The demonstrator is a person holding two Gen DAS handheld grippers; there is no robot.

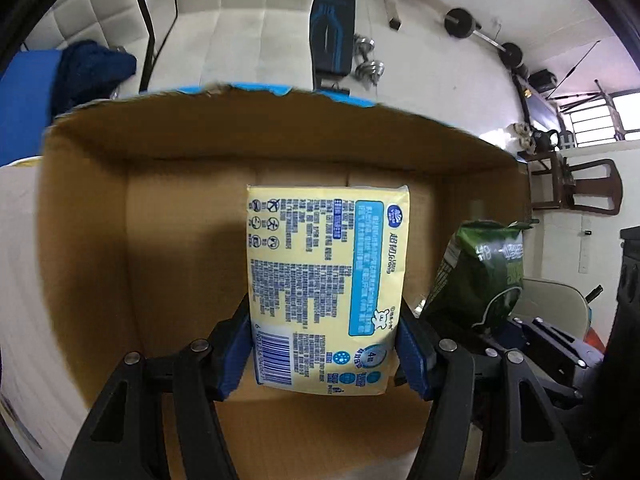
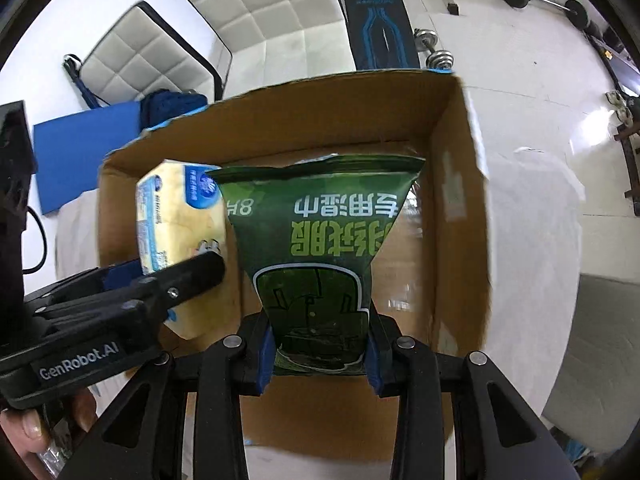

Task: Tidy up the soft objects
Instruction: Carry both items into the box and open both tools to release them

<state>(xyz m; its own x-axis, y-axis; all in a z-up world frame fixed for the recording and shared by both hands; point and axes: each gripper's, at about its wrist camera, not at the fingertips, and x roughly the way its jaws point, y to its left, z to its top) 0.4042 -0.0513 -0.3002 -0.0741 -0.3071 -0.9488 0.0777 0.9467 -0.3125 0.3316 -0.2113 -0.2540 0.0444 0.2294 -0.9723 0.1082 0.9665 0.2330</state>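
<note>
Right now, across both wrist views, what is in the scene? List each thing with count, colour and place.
yellow tissue pack: 1, pale yellow with blue print, held over the box's left half
green wipes pack: 1, dark green with white and lime print, held over the box's right half, beside the yellow pack
cardboard box: 1, brown, blue along its torn rim, open-topped, below both packs
padded cushions: 2, cream with dark edges, beyond the box
blue mat: 1, blue, left of the box
knitted cloth: 1, navy, by the mat
weight bench: 1, black and blue, behind the box
dumbbells: 2, chrome, beside the bench
barbell: 1, black plates, far right
left gripper: 1, black, blue fingers, shut on the yellow pack
right gripper: 1, black, blue fingers, shut on the green pack
</note>
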